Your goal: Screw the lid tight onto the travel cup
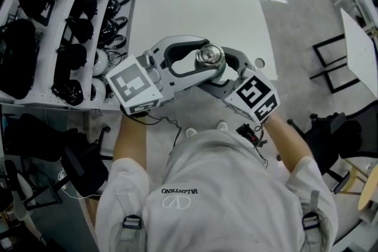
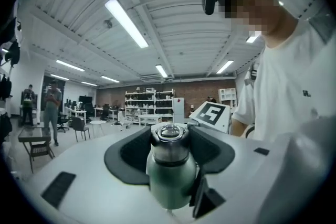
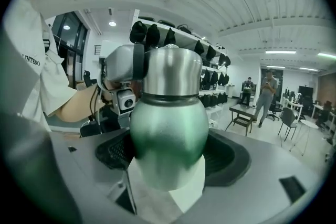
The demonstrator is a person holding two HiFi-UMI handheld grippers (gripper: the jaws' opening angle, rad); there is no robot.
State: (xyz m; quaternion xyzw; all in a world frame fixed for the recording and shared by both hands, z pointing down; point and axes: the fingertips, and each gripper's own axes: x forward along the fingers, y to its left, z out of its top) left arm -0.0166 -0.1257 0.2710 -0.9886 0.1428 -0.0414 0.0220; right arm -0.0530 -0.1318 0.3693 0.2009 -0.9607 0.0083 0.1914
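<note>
Nearest, low in the centre of the right gripper view: right gripper [image 3: 169,159], clamped on the belly of the bulbous green metal travel cup [image 2: 170,181]. Holds it upright in the air, well above the table.

Next, reaching in from the left of the head view: left gripper [image 2: 170,132], closed round the brushed steel screw lid [image 1: 209,56] atop the cup. Seems to press it on both sides, though firm contact is hard to confirm.

Beyond, upper middle of the head view: white square tabletop [image 1: 195,15]. Farthest, upper left: white rack of dark gear [image 1: 65,20].

Risks from here:
- cross-threading, if twisted with the lid tilted on the neck
- slipping on smooth steel, from too light a squeeze
- turning the whole cup instead of the lid, with a weak right clamp
- a drop to the table, with nothing beneath for support
</note>
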